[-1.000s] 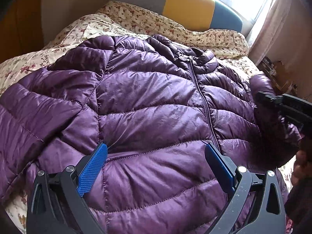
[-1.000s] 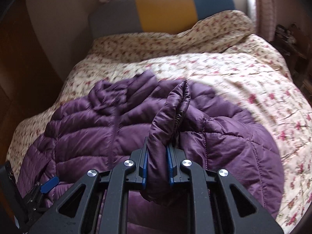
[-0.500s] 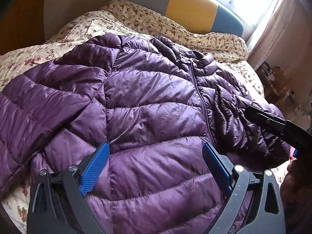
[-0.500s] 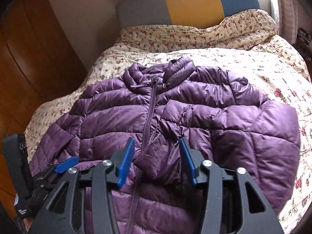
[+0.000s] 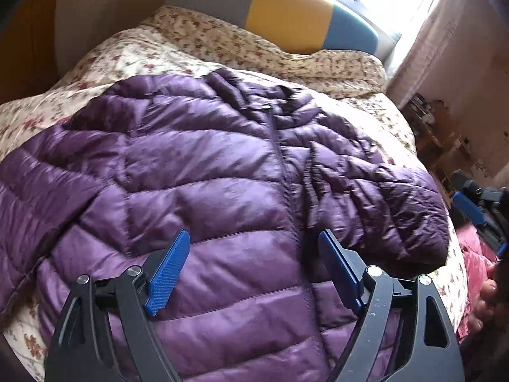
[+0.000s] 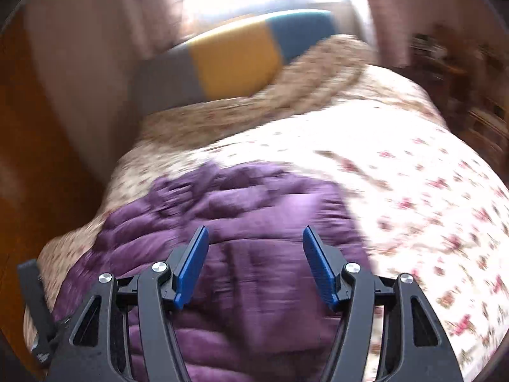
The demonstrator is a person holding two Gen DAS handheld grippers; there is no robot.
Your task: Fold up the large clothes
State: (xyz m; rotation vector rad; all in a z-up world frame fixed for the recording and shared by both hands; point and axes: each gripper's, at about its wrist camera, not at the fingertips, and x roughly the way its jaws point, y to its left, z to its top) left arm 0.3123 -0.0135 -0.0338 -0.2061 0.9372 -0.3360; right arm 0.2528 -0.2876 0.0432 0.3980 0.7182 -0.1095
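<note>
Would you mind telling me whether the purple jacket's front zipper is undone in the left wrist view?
No, the zipper runs closed down the front of the purple jacket, with both front panels joined along it.

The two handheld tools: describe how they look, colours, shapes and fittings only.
The left tool and the right tool look alike: black angular frames with triangular cut-outs, silver round pivot bolts, and two flat bright blue pads with a fine ribbed texture. No cables or printed markings can be made out. At the right edge of the left wrist view, part of a hand shows; no sleeve is identifiable.
</note>
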